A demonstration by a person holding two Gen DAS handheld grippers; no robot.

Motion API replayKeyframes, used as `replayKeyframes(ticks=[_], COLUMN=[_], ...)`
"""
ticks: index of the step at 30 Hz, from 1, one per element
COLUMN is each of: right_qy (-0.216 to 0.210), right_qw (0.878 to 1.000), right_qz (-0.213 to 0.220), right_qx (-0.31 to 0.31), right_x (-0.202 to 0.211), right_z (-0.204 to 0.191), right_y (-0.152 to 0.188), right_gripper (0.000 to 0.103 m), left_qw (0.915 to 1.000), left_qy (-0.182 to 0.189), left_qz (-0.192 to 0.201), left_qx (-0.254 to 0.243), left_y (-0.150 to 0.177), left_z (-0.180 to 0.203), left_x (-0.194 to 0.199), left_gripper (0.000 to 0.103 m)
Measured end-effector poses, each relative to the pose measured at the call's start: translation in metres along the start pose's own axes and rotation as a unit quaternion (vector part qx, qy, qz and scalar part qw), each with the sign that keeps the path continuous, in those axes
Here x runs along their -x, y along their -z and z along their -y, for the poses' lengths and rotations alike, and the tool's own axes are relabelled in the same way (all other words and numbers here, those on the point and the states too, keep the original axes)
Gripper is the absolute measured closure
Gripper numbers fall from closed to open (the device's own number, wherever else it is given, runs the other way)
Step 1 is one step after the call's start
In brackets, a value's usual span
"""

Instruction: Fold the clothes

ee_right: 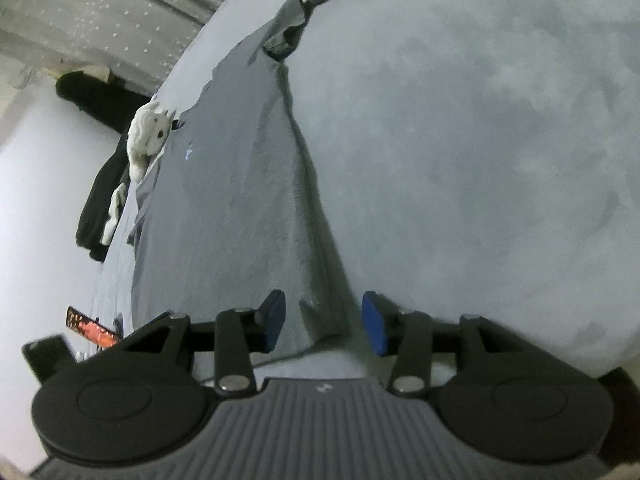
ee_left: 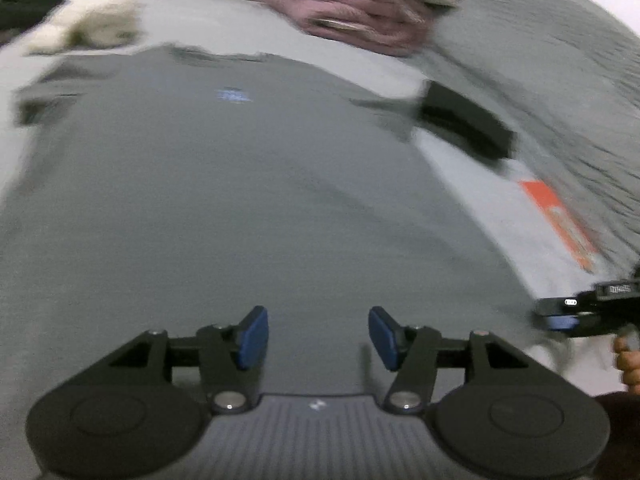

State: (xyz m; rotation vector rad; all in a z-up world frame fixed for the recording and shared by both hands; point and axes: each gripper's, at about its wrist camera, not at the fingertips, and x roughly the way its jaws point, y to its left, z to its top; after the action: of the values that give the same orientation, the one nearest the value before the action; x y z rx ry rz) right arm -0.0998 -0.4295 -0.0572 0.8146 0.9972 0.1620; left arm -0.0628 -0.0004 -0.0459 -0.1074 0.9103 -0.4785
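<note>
Two grippers hang over a dark grey T-shirt (ee_left: 224, 184) spread flat on a pale grey bed cover (ee_right: 460, 128), and both stand with their blue pads apart, gripping nothing. The left gripper (ee_left: 318, 338) hovers above the shirt's lower part, its jaws parted over bare cloth. The right gripper (ee_right: 324, 326) sits at the shirt's side edge near the hem, where a raised fold of the cloth lies between the open pads without being pinched. Beyond the shirt's collar lies a pink garment (ee_left: 360, 12); off the shirt's far sleeve sits a white plush toy (ee_right: 146, 136). The left view is blurred
</note>
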Motion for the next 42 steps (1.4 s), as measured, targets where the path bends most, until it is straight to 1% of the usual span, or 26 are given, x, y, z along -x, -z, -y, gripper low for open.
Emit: replayKeyframes(ticks=[2,4,6,11,15,20,23,25,27,30,33,37,42], right_qy=[0.003,0.009,0.018,0.044,0.072,0.113,0.132,0.138,0.141,0.140,0.138,0.128,0.102], right_qw=[1.000,1.000,1.000,0.998,0.995,0.988,0.983,0.981,0.980,0.980,0.980,0.979,0.978], right_qz=[0.007,0.012,0.017,0.034,0.052,0.081,0.105,0.120,0.127,0.134,0.144,0.157,0.171], right_qx=[-0.002,-0.003,0.001,0.016,0.035,0.062,0.071,0.070,0.064,0.046,0.028,-0.003,-0.057], right_x=[-0.004,-0.005,-0.008,-0.007,-0.010,-0.014,-0.016,-0.018,-0.021,-0.025,-0.027,-0.026,-0.021], right_z=[-0.005,-0.007,-0.012,-0.018,-0.027,-0.037,-0.039,-0.040,-0.040,-0.039,-0.038,-0.034,-0.026], right_y=[-0.001,-0.002,0.000,0.006,0.011,0.015,0.017,0.018,0.017,0.017,0.018,0.017,0.016], right_gripper=[0.056,0.056,0.056,0.056,0.056,0.056,0.056,0.056,0.056,0.054,0.054,0.054,0.053], left_qw=[0.9984,0.9938,0.9900,0.9816,0.9767,0.9725,0.9744,0.9767,0.9777,0.9769,0.9745,0.9714,0.9725], left_qy=[-0.056,-0.111,-0.140,-0.190,-0.214,-0.231,-0.223,-0.213,-0.208,-0.204,-0.210,-0.216,-0.208], left_qz=[-0.003,-0.006,-0.009,-0.019,-0.020,-0.030,-0.028,-0.018,0.005,0.040,0.053,0.063,0.062], left_qx=[-0.003,-0.006,-0.001,0.001,-0.008,-0.013,-0.002,0.014,0.029,0.048,0.056,0.075,0.084], left_y=[0.001,0.001,0.003,0.011,0.020,0.031,0.037,0.042,0.050,0.061,0.064,0.065,0.067], left_z=[-0.014,-0.026,-0.036,-0.052,-0.066,-0.076,-0.086,-0.092,-0.096,-0.099,-0.099,-0.110,-0.116], left_x=[0.011,0.021,0.029,0.042,0.052,0.059,0.062,0.065,0.066,0.069,0.075,0.080,0.082], left_gripper=[0.045,0.045,0.045,0.045,0.045,0.045,0.045,0.045,0.045,0.045,0.045,0.045,0.045])
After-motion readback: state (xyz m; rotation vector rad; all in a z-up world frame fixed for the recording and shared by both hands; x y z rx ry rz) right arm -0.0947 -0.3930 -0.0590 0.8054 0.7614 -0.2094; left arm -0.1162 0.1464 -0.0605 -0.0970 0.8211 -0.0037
